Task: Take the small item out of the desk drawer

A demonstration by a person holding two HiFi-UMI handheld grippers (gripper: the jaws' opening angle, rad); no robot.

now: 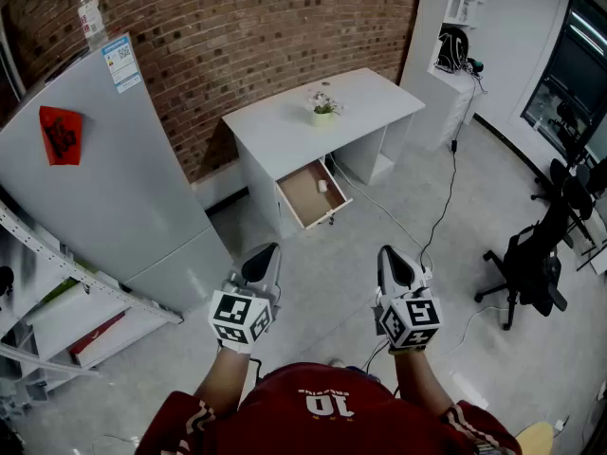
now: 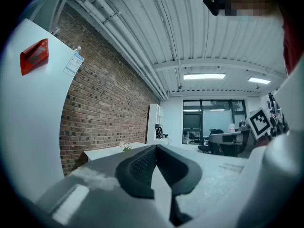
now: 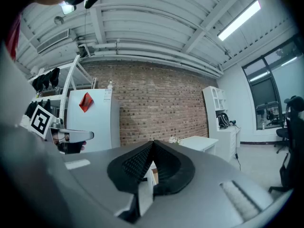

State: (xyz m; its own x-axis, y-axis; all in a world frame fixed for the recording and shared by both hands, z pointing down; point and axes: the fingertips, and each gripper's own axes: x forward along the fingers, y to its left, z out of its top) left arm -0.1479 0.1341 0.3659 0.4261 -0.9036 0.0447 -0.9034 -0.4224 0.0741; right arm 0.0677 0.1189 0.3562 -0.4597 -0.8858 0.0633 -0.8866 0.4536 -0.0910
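Jaws together; white desk (image 1: 285, 131), open drawer (image 1: 302, 195), brick wall (image 1: 256, 36).

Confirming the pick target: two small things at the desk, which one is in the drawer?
The small white item, lying in the pulled-out drawer below the desk top. The other, a potted plant, stands on top of the desk.

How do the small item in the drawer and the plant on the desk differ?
The small item lies in the open drawer; the potted plant stands on the desk. The small item is plain white; the potted plant has green leaves and pale flowers. Both are small.
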